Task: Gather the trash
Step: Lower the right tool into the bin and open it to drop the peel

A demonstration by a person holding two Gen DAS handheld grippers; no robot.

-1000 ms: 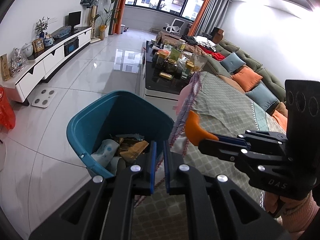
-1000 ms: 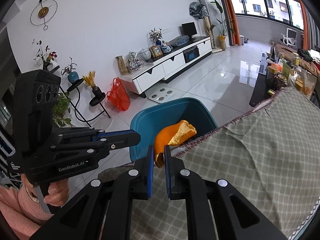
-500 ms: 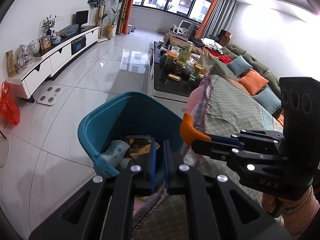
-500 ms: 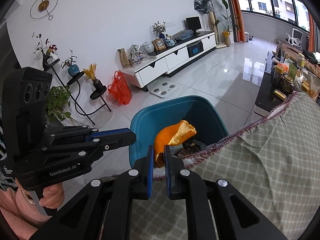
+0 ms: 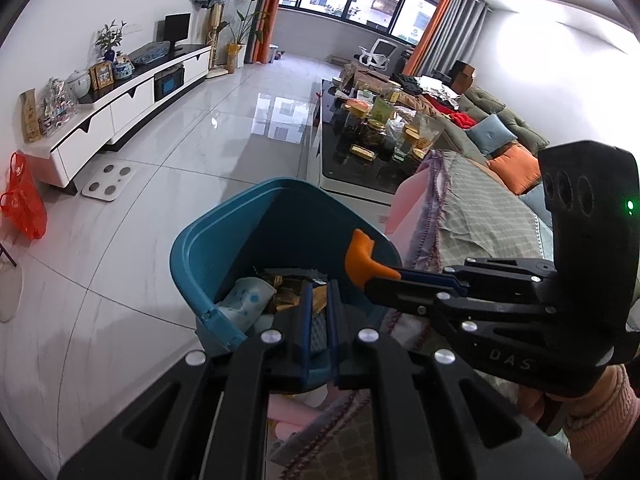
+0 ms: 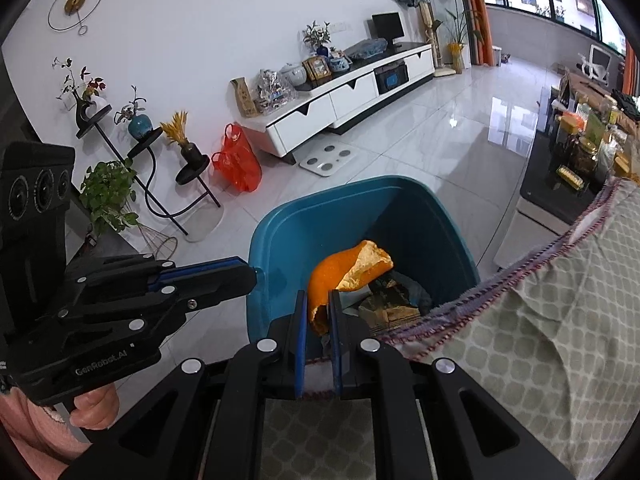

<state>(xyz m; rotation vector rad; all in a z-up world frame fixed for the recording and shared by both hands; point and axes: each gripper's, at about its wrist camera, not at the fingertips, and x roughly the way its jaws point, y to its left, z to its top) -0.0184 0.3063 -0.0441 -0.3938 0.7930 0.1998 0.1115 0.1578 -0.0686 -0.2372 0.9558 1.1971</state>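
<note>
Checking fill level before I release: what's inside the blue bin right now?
The blue bin holds a pale blue-spotted wrapper and brown crumpled packaging. The orange peel hangs above them, clamped in the right tool. The bin's bottom is covered.

Right gripper point(image 6: 318, 312) clamped; left gripper point(image 5: 320, 312) apparently near-closed, empty.

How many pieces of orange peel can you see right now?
1. The orange peel is pinched in the right gripper, held above the open blue bin. More peel could lie hidden under the wrappers inside the bin.
</note>
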